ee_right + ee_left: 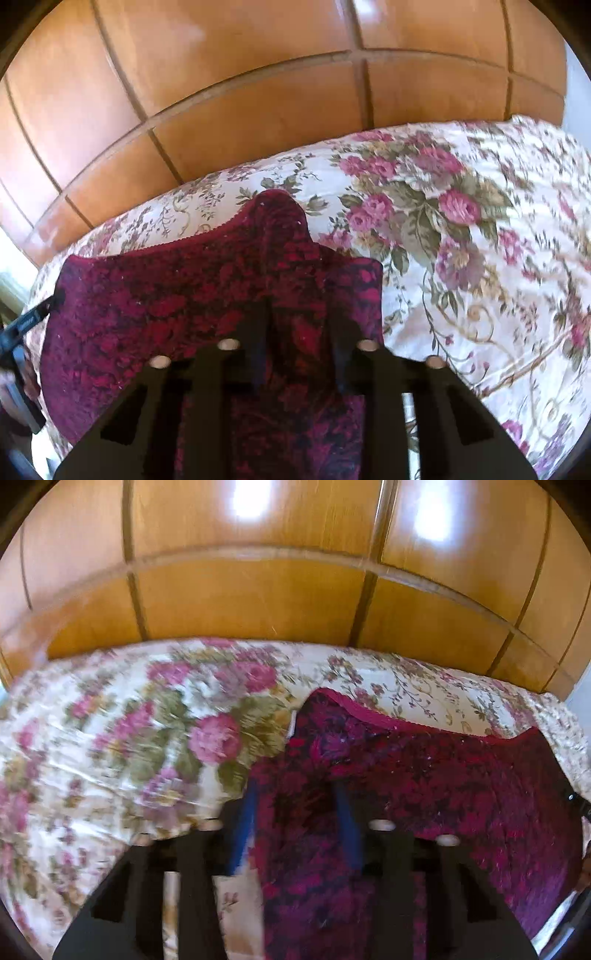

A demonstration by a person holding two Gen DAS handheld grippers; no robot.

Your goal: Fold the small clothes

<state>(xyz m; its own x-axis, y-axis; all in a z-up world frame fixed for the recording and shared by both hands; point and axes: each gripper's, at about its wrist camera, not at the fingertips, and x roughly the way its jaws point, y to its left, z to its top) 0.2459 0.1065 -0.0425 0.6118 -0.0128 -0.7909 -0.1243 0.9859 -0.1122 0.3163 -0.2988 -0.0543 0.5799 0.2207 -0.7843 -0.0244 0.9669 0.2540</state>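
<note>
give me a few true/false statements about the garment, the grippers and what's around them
1. The garment is dark red with a floral pattern. True.
2. It lies on a bare wooden table. False: it is on a floral bedspread.
3. The left gripper is shut on the garment. True.
4. The right gripper hangs open, clear of the cloth. False: it is shut on the garment.
5. Wooden panels stand behind the bed. True.

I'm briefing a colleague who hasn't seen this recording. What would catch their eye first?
The dark red patterned garment stands out, spread across the middle and pinched at either end by the left gripper and right gripper. Under it lies a cream bedspread with pink roses, and behind stands glossy orange-brown wooden panelling.
</note>
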